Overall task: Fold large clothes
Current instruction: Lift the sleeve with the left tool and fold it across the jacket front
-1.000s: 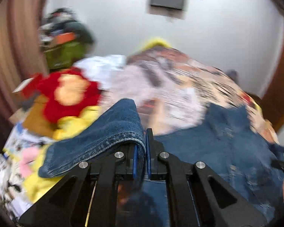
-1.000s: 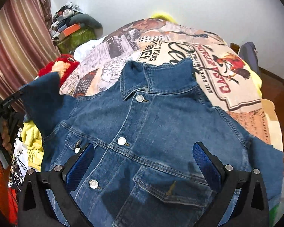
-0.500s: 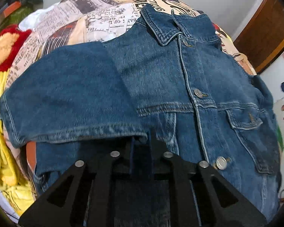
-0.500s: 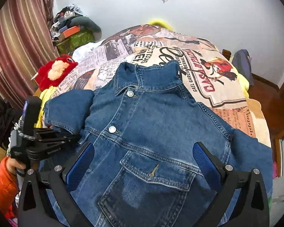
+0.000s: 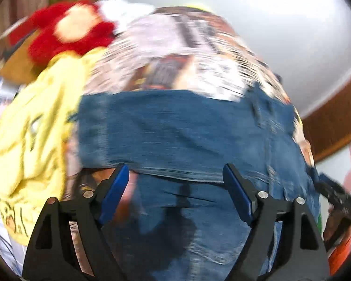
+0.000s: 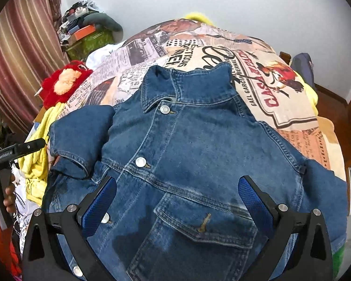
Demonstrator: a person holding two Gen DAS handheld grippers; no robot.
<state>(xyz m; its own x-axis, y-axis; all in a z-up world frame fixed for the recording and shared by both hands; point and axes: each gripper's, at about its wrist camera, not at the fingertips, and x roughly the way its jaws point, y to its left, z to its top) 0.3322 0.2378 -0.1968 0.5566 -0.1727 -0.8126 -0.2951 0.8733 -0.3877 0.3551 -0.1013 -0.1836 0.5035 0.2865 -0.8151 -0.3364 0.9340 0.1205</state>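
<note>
A blue denim jacket (image 6: 194,154) lies front up on the bed, collar toward the far wall. Its left sleeve (image 6: 82,138) is folded inward over the jacket's left side. My left gripper (image 5: 175,194) is open and empty, just behind the folded sleeve (image 5: 166,128); this view is blurred. It also shows at the left edge of the right wrist view (image 6: 16,149). My right gripper (image 6: 175,201) is open and empty, hovering over the jacket's lower front near the chest pocket (image 6: 206,222).
The bed has a newspaper-print cover (image 6: 257,75). A red plush toy (image 6: 63,82) and yellow cloth (image 6: 37,164) lie at the bed's left edge. A cluttered pile (image 6: 86,30) stands by the striped curtain. A dark bag (image 6: 301,65) sits at the far right.
My left gripper has let go of the sleeve, opened, and pulled back to the left. The sleeve now rests folded on the jacket. My right gripper has stayed open above the jacket.
</note>
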